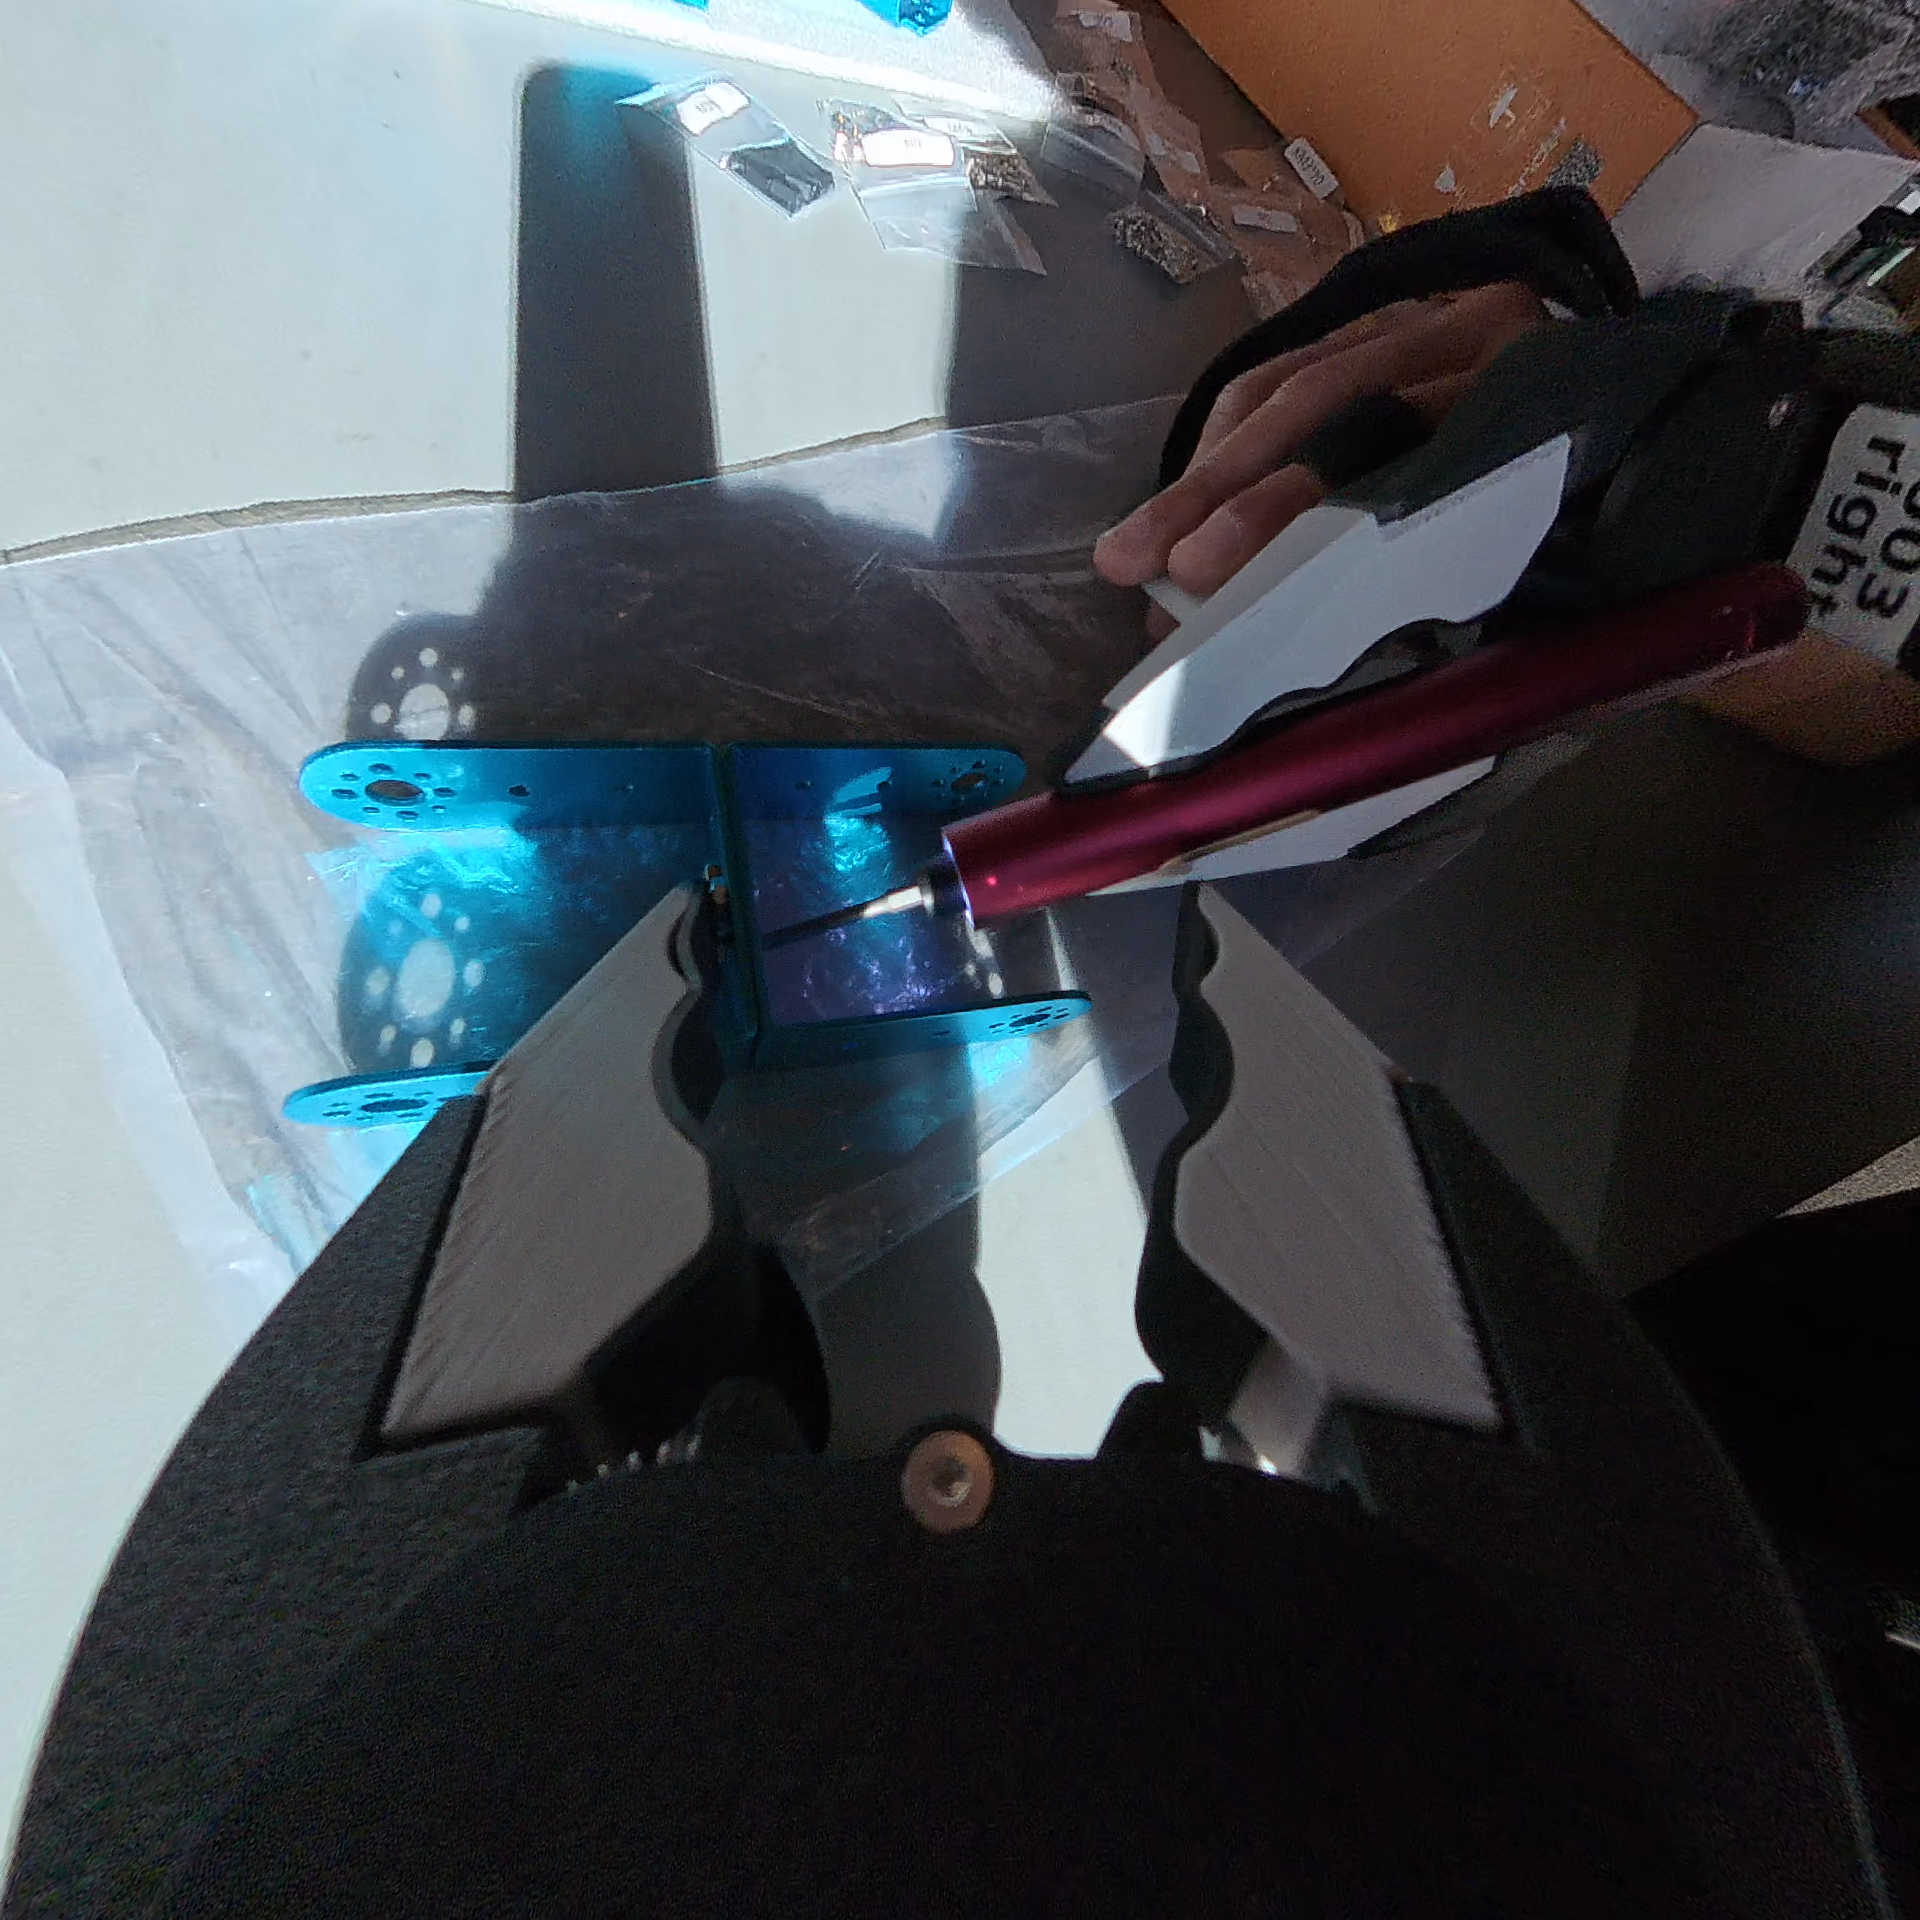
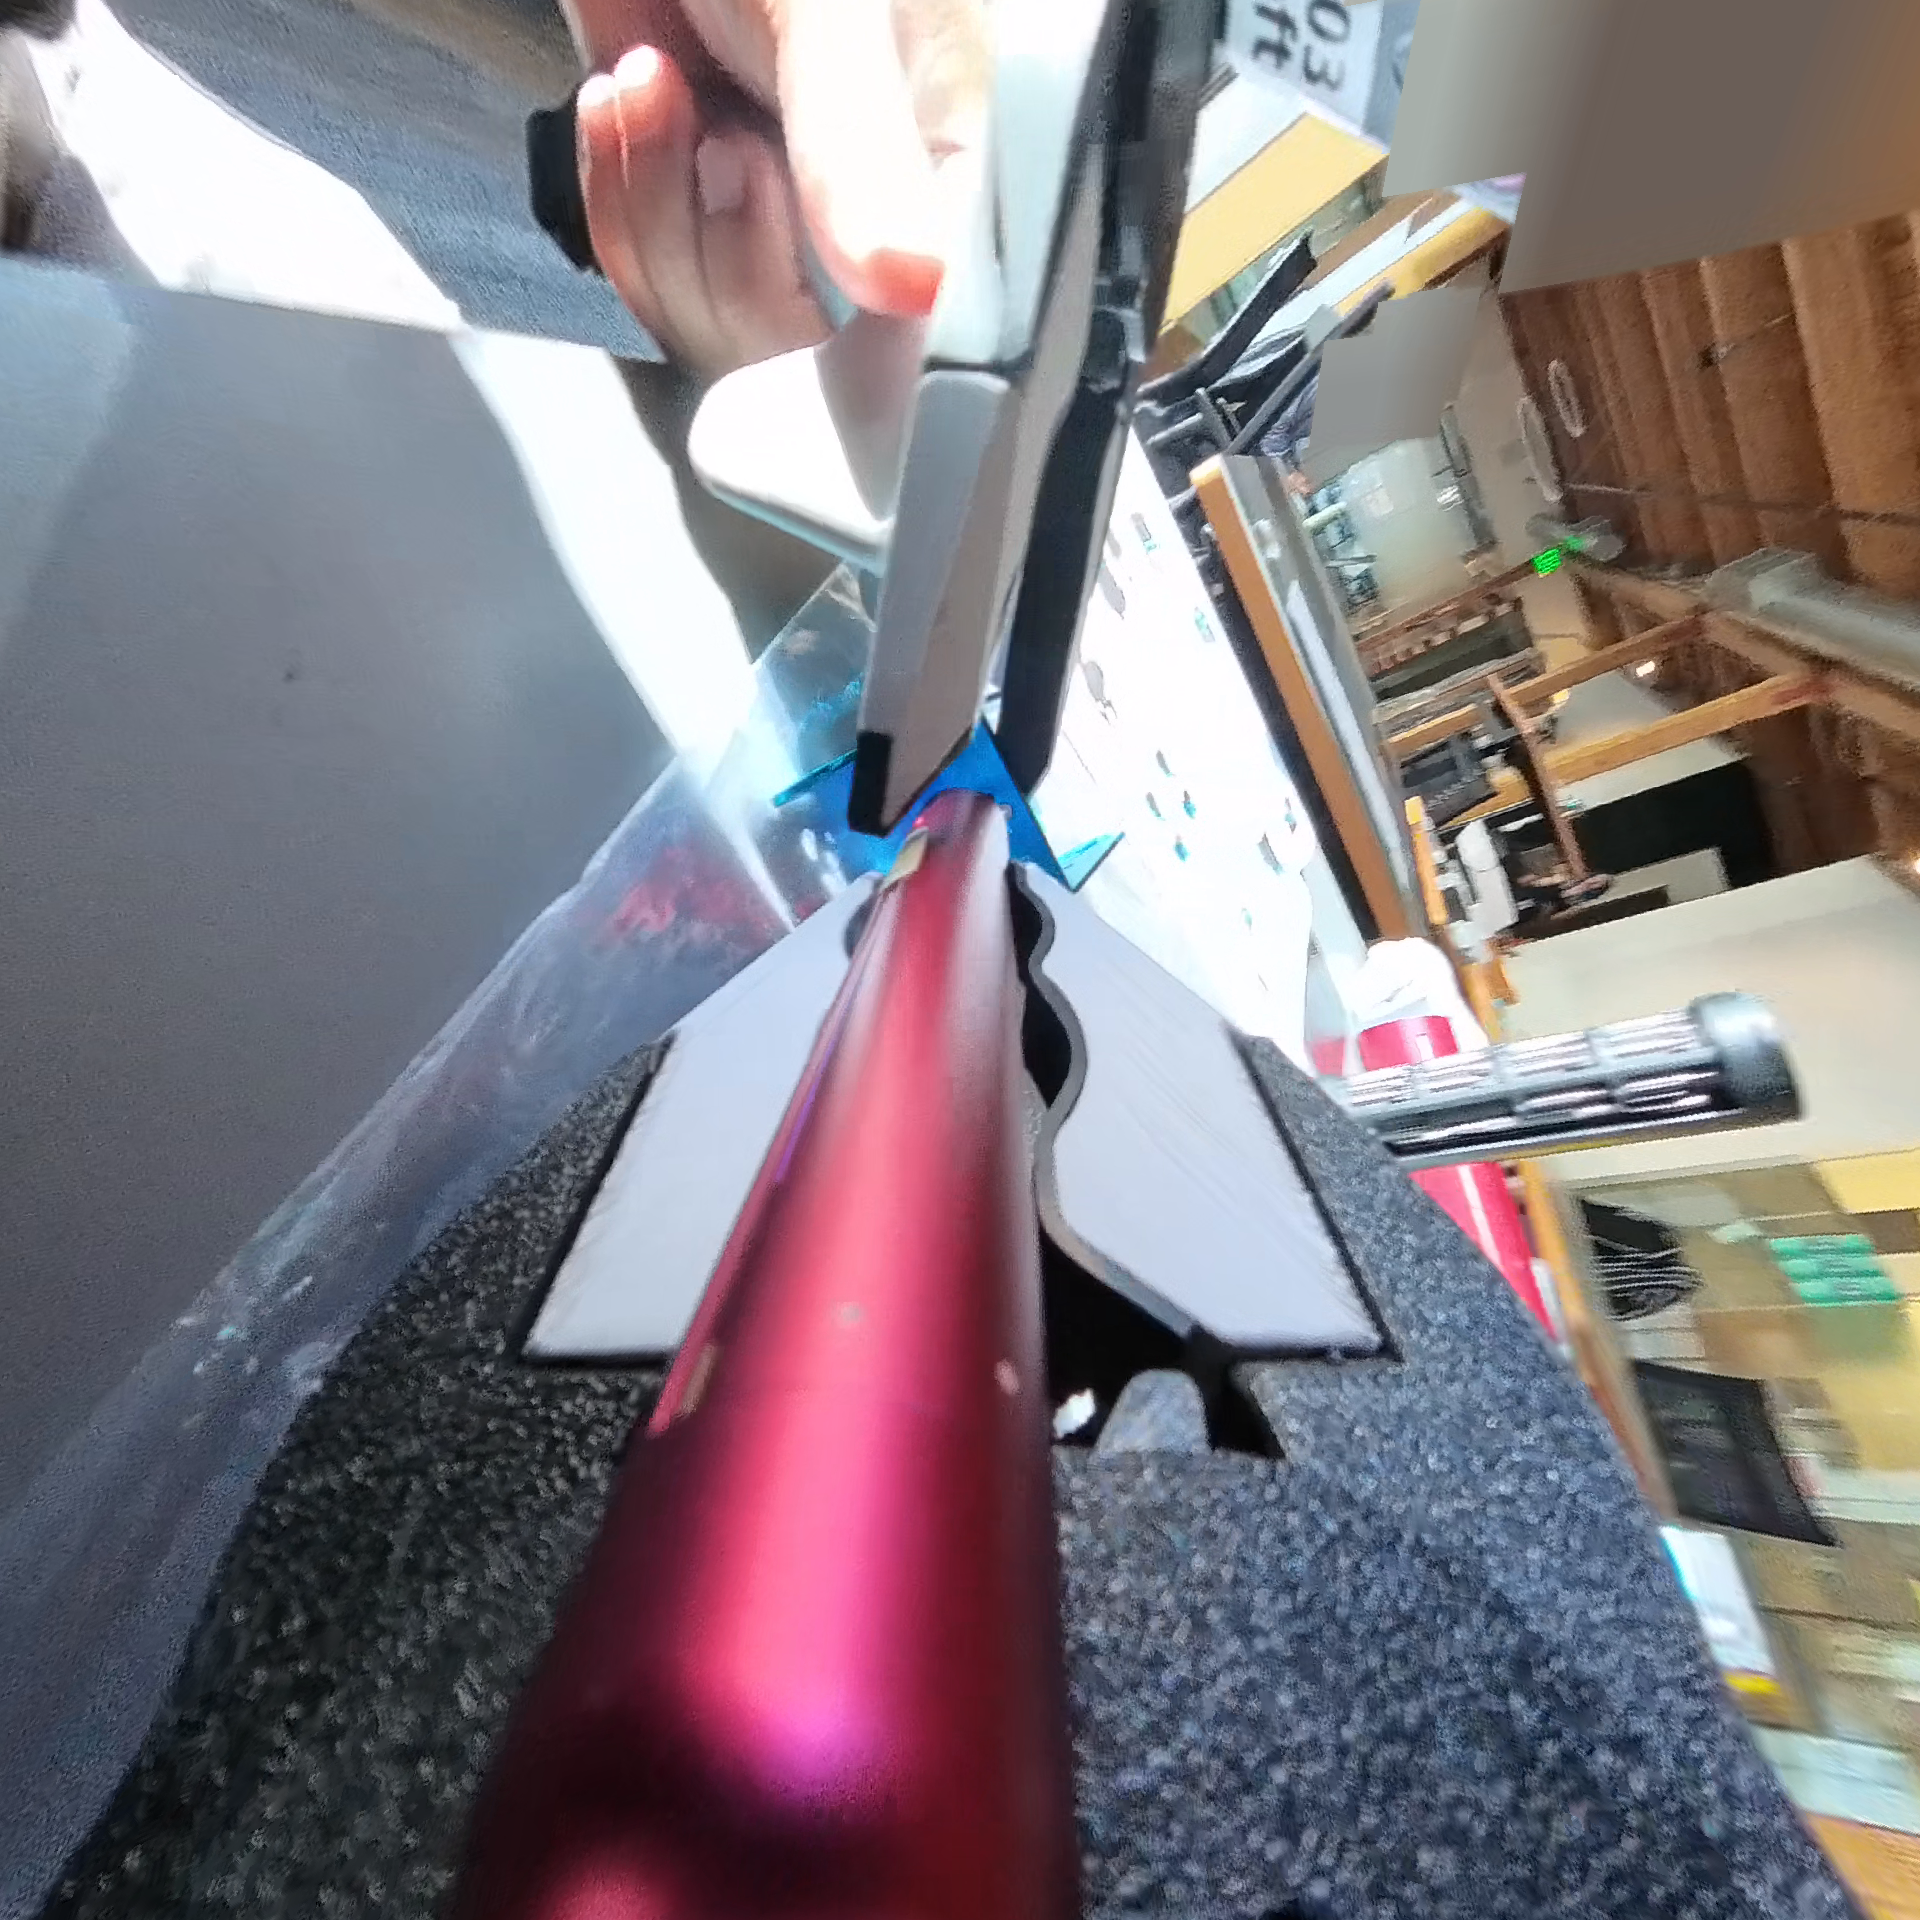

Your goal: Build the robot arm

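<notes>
A blue metal bracket [image 1: 665,800], with holed tabs and an upright middle plate, lies on a clear plastic sheet [image 1: 187,748]. My left gripper [image 1: 940,914] is open. Its left finger [image 1: 582,1122] is against the middle plate, and the bracket's right half lies between the fingers. My right gripper [image 1: 1132,821] is shut on a red electric screwdriver [image 1: 1299,769]. The screwdriver's thin bit [image 1: 831,920] points at the middle plate and reaches it. In the right wrist view the screwdriver [image 2: 862,1299] runs between my right gripper's fingers [image 2: 935,883] toward the bracket [image 2: 982,769], with the left gripper [image 2: 935,623] above it.
Several small clear bags of screws [image 1: 904,156] lie at the back of the white table, next to a cardboard box [image 1: 1403,94]. More blue parts [image 1: 914,10] sit at the far edge. A metal bit holder [image 2: 1558,1081] and a red box [image 2: 1423,1049] are at the right. Less than 4 cm separates the two grippers' tips.
</notes>
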The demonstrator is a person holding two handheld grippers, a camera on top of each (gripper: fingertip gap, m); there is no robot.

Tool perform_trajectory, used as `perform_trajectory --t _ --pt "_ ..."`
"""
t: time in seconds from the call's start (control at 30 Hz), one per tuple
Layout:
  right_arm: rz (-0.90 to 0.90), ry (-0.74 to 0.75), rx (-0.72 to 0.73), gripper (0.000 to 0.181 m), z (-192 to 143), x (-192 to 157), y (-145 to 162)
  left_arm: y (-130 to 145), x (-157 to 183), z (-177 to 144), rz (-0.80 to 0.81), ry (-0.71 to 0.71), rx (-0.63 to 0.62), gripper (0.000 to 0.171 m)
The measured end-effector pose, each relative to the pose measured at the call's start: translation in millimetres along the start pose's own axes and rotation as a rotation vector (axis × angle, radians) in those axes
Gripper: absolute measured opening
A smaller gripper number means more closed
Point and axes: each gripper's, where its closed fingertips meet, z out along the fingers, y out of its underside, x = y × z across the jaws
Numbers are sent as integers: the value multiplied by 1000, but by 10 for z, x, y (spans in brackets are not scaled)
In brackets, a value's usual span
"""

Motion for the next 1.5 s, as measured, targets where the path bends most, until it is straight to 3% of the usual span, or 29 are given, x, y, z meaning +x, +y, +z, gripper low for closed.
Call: perform_trajectory --t 0.13,0.8,1.5 --pt "112 -41 -15 22 4 25 -23 -3 -5 -3 -1 -9 5 88" --pt "120 -21 -34 24 41 44 -10 -52 -32 -36 -78 11 34 89" --pt "-11 34 -36 22 73 34 -3 -6 -41 -20 -27 -21 15 89"
